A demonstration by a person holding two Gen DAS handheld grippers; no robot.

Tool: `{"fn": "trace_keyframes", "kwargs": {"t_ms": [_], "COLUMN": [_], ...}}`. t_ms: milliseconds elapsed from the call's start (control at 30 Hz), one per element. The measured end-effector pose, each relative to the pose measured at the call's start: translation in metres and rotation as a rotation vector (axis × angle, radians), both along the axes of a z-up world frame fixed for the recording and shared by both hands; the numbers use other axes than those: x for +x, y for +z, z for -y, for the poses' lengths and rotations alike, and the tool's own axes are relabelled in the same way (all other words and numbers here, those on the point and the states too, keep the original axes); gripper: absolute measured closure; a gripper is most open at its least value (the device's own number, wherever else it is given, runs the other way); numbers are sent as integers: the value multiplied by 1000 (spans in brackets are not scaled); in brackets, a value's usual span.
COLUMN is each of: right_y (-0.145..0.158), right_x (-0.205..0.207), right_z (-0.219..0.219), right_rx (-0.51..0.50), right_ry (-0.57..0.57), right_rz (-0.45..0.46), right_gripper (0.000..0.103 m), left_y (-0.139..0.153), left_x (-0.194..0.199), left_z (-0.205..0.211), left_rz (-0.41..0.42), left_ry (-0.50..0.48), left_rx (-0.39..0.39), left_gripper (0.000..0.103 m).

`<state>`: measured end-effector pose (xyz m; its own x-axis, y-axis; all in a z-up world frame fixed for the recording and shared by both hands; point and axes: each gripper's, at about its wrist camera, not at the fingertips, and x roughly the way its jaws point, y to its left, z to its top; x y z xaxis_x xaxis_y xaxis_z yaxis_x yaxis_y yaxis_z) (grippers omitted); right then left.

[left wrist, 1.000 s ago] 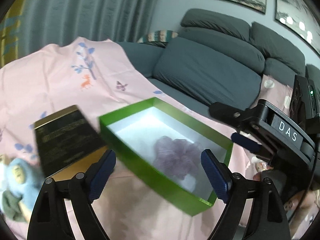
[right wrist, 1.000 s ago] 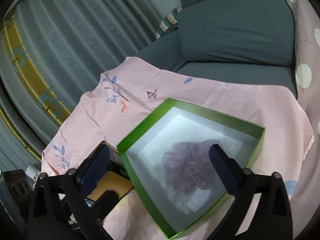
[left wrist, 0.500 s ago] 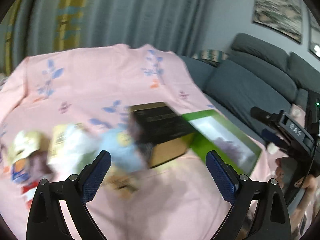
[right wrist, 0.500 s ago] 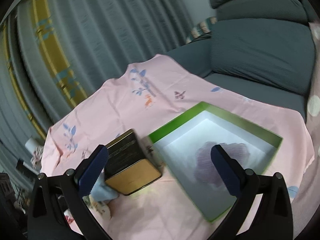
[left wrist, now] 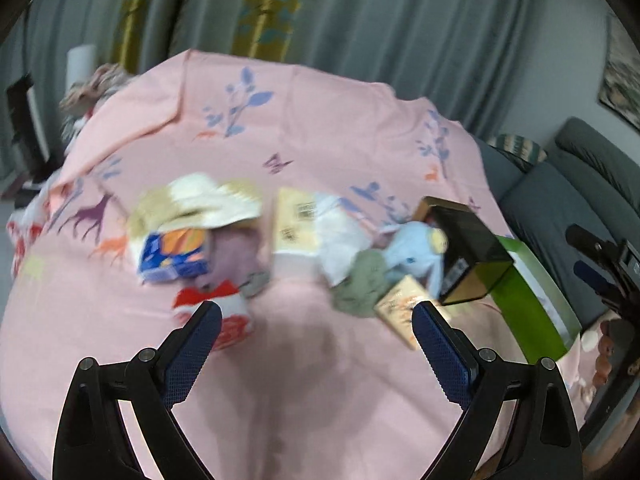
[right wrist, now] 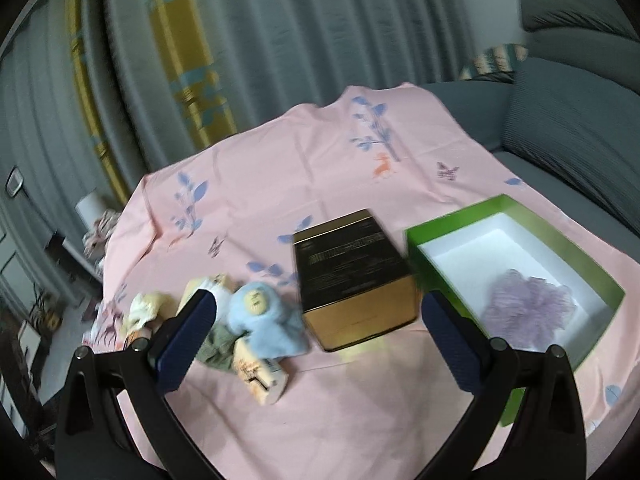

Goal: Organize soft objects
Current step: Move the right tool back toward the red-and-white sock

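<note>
Both tools empty: left gripper (left wrist: pixel 316 326) has its jaws spread wide with only pink cloth (left wrist: pixel 320 128) between them, right gripper (right wrist: pixel 318 314) also gapes, nothing clamped. 1 soft item, a purple mesh puff (right wrist: pixel 528 306), already lies in the green box (right wrist: pixel 452 224). The other soft things sit in the pile: blue plush (left wrist: pixel 416 254), olive rag (left wrist: pixel 362 284), white cloth (left wrist: pixel 340 232).

Risks as we judge them: soft and hard items are jumbled, so a grab at the plush could catch the small beige carton (left wrist: pixel 400 306) that touches it; the black-gold tin (right wrist: pixel 352 276) stands between pile and box, a low carry could knock it; frames are blurred, aim may be off.

Left view alone shows the far end of the pile: blue-orange pack (left wrist: pixel 176 254), red-white item (left wrist: pixel 224 312). Right view alone shows the box interior and the puff
</note>
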<state>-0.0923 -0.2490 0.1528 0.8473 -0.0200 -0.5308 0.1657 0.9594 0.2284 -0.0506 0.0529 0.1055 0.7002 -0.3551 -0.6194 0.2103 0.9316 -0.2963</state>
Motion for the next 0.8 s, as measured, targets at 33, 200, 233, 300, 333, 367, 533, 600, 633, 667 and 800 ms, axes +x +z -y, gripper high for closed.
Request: {"fn": "trace_keyframes", "kwargs": {"t_ms": [33, 200, 233, 300, 333, 367, 533, 600, 633, 667, 800], "right_y": [-2, -13, -14, -16, -17, -18, -27, -30, -33, -35, -47], "right_x": [2, 14, 16, 19, 20, 21, 28, 34, 36, 39, 53], "right_z": [-6, -35, -38, -46, -50, -54, -79, -90, -95, -100, -123], "right_rx": [-7, -64, -64, -48, -29, -6, 75, 94, 103, 109, 142], "right_ry": [13, 60, 65, 82, 100, 121, 232, 269, 282, 294, 358], "right_rz": [-10, -63, -68, -72, -74, -74, -92, -107, -117, -125, -178], "right_gripper": [1, 1, 1, 1, 1, 1, 1, 1, 1, 1, 3], "left_y": [-3, -13, -14, -16, -17, -18, -23, -26, -28, -30, -42], "left_x": [0, -1, -1, -1, 0, 0, 3, 4, 5, 6, 11], "left_z": [-7, -34, -40, -50, -53, -57, -70, -76, -78, -80, -84], "left_rz": [-8, -38, -44, -51, -51, -51, -66, -81, -90, -100, -143], "left_ry": [11, 62, 77, 102, 110, 123, 162, 161, 161, 161, 168], "left_rx": [-5, -17, -13, -5, -1, 9, 22, 0, -8, -12, 0], "left_gripper": [7, 7, 7, 7, 7, 7, 7, 7, 7, 7, 7]}}
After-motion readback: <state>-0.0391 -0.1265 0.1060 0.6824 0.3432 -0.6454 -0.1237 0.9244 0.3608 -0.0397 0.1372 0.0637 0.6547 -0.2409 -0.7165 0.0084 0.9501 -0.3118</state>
